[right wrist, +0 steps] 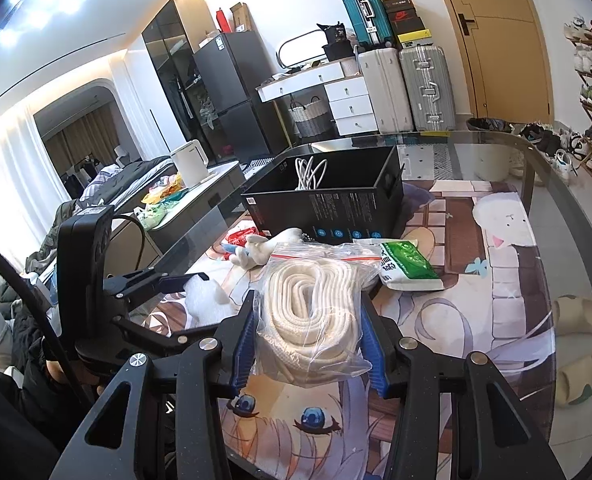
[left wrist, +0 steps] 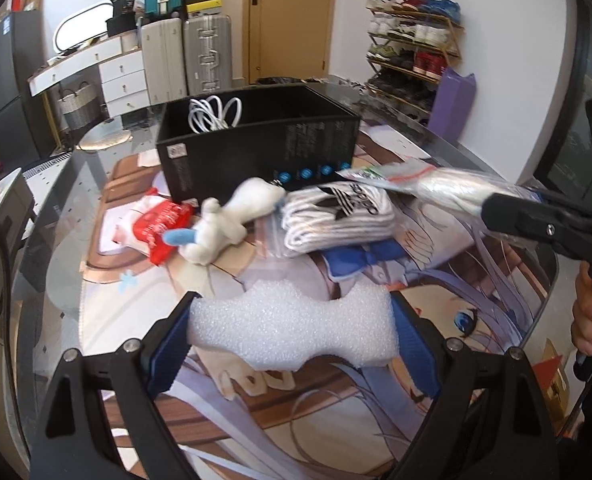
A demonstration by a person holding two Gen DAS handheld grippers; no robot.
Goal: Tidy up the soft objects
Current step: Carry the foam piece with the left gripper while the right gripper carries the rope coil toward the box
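My left gripper (left wrist: 291, 320) is shut on a white foam block (left wrist: 291, 326) and holds it above the printed mat. My right gripper (right wrist: 308, 328) is shut on a clear bag of white rope (right wrist: 310, 300); the bag also shows at the right of the left wrist view (left wrist: 440, 188). A black open box (left wrist: 255, 148) with a white cable (left wrist: 215, 114) inside stands at the back, also in the right wrist view (right wrist: 324, 204). In front of it lie a white plush toy (left wrist: 231, 220), folded white socks (left wrist: 336, 216), and a red-and-white packet (left wrist: 155, 228).
A green-and-white packet (right wrist: 404, 266) lies right of the rope bag. The glass table edge (right wrist: 556, 168) curves around the mat. Suitcases (right wrist: 408, 84), drawers, a shoe rack (left wrist: 412, 52) and a door stand behind the table. The left gripper's body (right wrist: 95, 264) is at the left.
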